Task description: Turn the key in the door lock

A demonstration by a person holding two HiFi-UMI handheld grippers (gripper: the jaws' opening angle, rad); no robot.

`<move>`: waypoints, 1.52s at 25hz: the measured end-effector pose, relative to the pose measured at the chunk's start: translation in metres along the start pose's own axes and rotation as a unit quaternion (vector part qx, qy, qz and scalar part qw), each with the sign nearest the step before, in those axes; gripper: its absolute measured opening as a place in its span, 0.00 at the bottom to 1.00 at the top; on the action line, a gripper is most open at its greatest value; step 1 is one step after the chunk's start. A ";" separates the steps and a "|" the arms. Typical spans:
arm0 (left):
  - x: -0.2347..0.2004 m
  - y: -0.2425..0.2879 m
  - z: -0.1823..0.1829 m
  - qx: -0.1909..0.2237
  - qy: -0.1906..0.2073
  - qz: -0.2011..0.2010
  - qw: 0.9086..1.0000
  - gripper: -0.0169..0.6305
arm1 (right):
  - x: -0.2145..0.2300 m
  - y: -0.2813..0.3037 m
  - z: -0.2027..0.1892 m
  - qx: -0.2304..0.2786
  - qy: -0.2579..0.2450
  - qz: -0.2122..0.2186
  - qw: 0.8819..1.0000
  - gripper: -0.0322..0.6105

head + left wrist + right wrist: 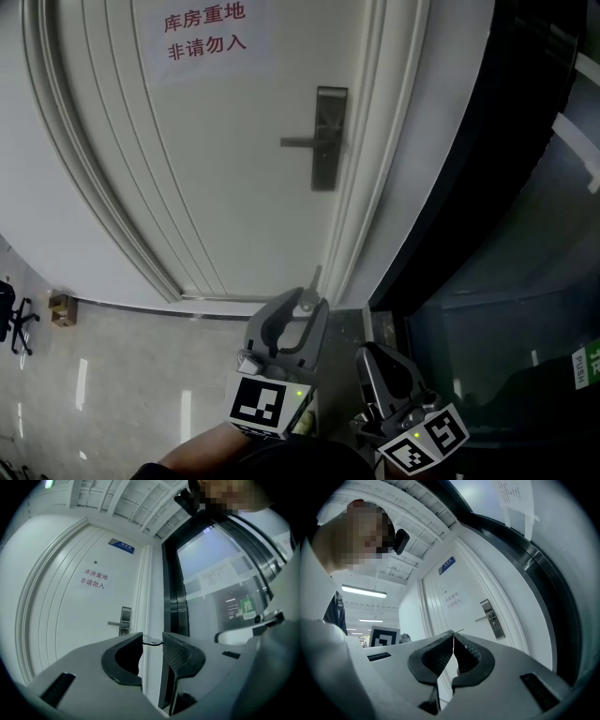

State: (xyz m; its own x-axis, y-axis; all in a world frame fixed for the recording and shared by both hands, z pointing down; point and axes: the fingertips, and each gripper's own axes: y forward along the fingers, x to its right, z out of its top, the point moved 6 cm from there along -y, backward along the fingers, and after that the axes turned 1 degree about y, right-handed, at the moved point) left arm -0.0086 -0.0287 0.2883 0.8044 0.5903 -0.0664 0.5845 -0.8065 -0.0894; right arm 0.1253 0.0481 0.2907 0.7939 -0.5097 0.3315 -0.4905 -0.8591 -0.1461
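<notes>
**Operator:** Which step am I on?

**Guide:** You're on the approach, and nothing is in the lock yet. Your left gripper (305, 302) has its jaws a little apart, with a small metal piece bridging the tips. I take that piece to be the key (152, 642), though it's too small to be sure. Your right gripper (368, 354) has its jaws pressed together. A thin sliver shows at their tips, and I can't tell what it is.

**Operator:** And the lock?

**Guide:** It's in the lock plate (328, 139), near the right edge of the white door (187, 187), with the lever handle (300, 142) across it. It's well apart from both grippers.

**Operator:** What does the next move call for?

**Guide:** I'd raise the left gripper to the plate and look for the keyhole, probably below the lever. Line the blade up with the slot before you push, then turn.

**Operator:** The surroundings?

**Guide:** You're standing on a pale glossy floor (122, 375). There's a red-lettered sign (204, 30) on the door and a dark glass door (506, 309) to your right.
</notes>
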 end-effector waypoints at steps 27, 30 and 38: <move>-0.127 0.299 -0.075 0.014 0.014 0.113 0.993 0.22 | 0.144 0.142 0.005 -0.027 0.015 -0.067 0.997 0.07; -0.136 0.313 -0.082 0.008 0.010 0.116 0.993 0.22 | 0.154 0.151 0.005 -0.028 0.017 -0.072 0.997 0.07; -0.145 0.331 -0.089 0.011 -0.005 0.115 0.993 0.22 | 0.169 0.165 0.003 -0.032 0.023 -0.078 0.996 0.07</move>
State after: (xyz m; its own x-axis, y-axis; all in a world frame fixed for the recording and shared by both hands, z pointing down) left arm 0.0773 -0.3840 0.3572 0.9150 0.3917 -0.0970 0.3836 -0.9189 -0.0920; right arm 0.1802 -0.1799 0.3200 0.8458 -0.3665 0.3876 -0.3855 -0.9222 -0.0308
